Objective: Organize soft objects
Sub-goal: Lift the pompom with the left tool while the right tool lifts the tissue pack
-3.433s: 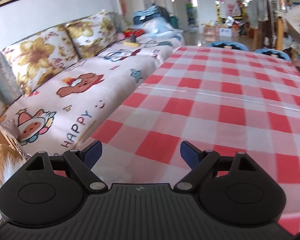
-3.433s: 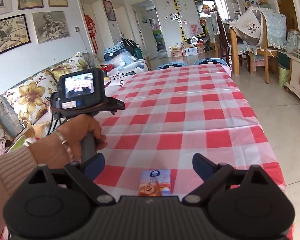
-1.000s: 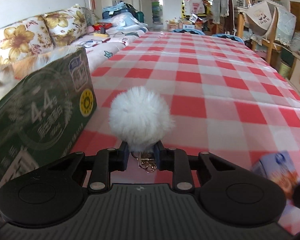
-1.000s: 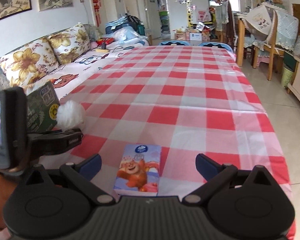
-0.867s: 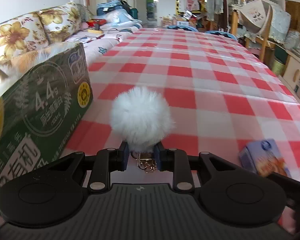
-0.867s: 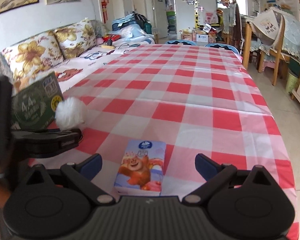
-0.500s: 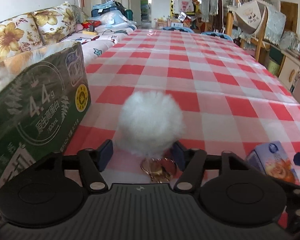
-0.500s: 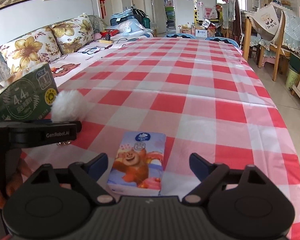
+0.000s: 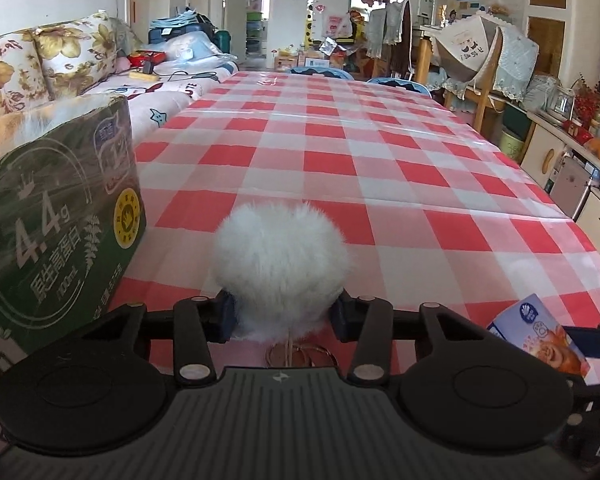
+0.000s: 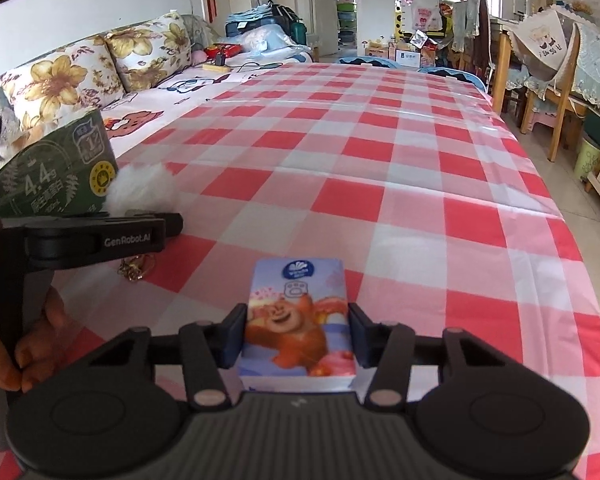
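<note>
A white fluffy pompom point(image 9: 281, 268) with a metal key ring point(image 9: 300, 354) rests on the red checked tablecloth point(image 9: 360, 168). My left gripper point(image 9: 282, 316) stands around its base, jaws open and just touching the fur. The pompom point(image 10: 142, 192) also shows in the right wrist view beside the left gripper's finger point(image 10: 100, 236). My right gripper point(image 10: 298, 338) is shut on a tissue pack point(image 10: 298, 326) printed with a cartoon bear, near the table's front edge. The pack's corner point(image 9: 540, 336) shows in the left wrist view.
A green carton point(image 9: 56, 224) stands at the table's left edge, close to the pompom. A sofa with floral cushions point(image 10: 80, 76) runs along the left. Chairs point(image 10: 540, 80) and a cabinet point(image 9: 572, 176) stand to the right of the table.
My left gripper let go of the pompom, opened, then narrowed around it again. My right gripper moved forward and closed on the tissue pack.
</note>
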The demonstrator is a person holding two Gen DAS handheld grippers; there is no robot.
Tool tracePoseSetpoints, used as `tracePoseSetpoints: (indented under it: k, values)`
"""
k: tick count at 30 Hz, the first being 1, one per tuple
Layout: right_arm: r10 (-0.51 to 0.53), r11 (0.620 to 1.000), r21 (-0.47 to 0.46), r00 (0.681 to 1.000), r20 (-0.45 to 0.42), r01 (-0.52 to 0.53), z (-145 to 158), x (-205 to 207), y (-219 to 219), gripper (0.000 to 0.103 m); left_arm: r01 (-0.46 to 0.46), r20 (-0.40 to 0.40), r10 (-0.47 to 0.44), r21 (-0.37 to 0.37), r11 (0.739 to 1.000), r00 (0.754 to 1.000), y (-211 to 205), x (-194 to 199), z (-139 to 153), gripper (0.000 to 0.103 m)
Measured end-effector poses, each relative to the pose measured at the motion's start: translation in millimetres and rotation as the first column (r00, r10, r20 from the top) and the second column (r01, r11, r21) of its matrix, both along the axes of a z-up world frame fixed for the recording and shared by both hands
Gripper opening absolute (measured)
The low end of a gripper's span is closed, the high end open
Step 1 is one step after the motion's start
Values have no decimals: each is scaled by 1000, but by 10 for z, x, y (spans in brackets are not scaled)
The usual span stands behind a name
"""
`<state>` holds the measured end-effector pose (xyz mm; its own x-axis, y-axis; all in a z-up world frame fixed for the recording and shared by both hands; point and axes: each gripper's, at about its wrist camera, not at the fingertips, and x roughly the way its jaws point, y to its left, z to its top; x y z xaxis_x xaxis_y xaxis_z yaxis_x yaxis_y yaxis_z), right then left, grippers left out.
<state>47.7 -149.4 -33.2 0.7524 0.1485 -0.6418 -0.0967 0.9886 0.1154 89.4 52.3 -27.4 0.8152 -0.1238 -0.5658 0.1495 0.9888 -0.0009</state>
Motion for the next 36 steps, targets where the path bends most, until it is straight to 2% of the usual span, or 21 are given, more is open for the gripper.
tracePoseSetpoints:
  k: [13, 26, 36]
  values:
    - [-31, 999, 30, 999, -21, 32, 49, -100, -76, 51, -4, -21, 4, -10, 1000, 1000, -11, -376, 48, 53]
    - [-63, 995, 86, 997, 47, 59, 351, -412, -12, 51, -45, -26, 46, 21, 999, 999, 24, -926, 179, 53]
    - [-50, 997, 70, 995, 90, 44, 542, -798, 179, 51, -35, 4, 35, 35, 999, 999, 75, -1215, 332, 53]
